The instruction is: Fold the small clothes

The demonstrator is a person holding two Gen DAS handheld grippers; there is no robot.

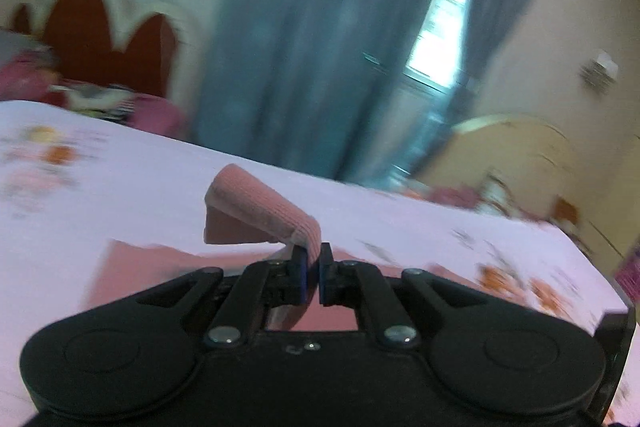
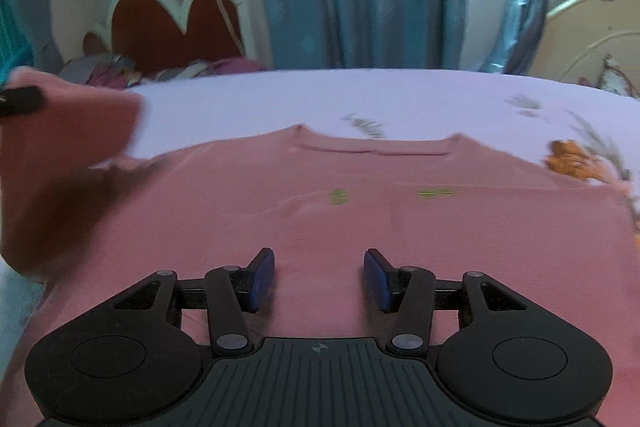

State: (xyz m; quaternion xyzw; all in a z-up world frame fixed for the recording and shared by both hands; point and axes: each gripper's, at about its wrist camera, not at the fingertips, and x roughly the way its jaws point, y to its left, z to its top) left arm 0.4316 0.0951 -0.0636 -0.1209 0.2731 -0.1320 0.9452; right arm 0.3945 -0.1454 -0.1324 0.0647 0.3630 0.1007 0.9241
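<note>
1. Left wrist view: the left gripper (image 1: 313, 269) has its two blue-padded fingers drawn together and clamped on the ribbed cuff of the sleeve (image 1: 256, 205) of a pink sweater (image 1: 160, 267). The sleeve rises from the fingertips, arches ahead and to the left of them, and folds back on itself above the bed.

2. Left wrist view: the flat part of the sweater lies beneath and just ahead of the gripper, on a pale lilac bedsheet (image 1: 140, 163) with orange flower prints. Only this view shows the cuff's ribbing and the grip on it; the neckline is out of sight here.

3. Left wrist view: beyond the bed stand blue curtains (image 1: 320, 27) with a bright window gap, and a red headboard (image 1: 104, 23) far left. The background is motion-blurred.

4. Right wrist view: the right gripper (image 2: 319, 277) has its fingers spread well apart, holding nothing; it is just above the lower body of the sweater, and contact cannot be told.

5. Right wrist view: only here is the sweater seen whole, spread flat ahead of the gripper, its neckline (image 2: 376, 145) at the far side and small green marks across the chest.

6. Right wrist view: far left of the gripper, the lifted sleeve appears as a blurred pink mass, with a dark piece of the left gripper at the frame edge.
</note>
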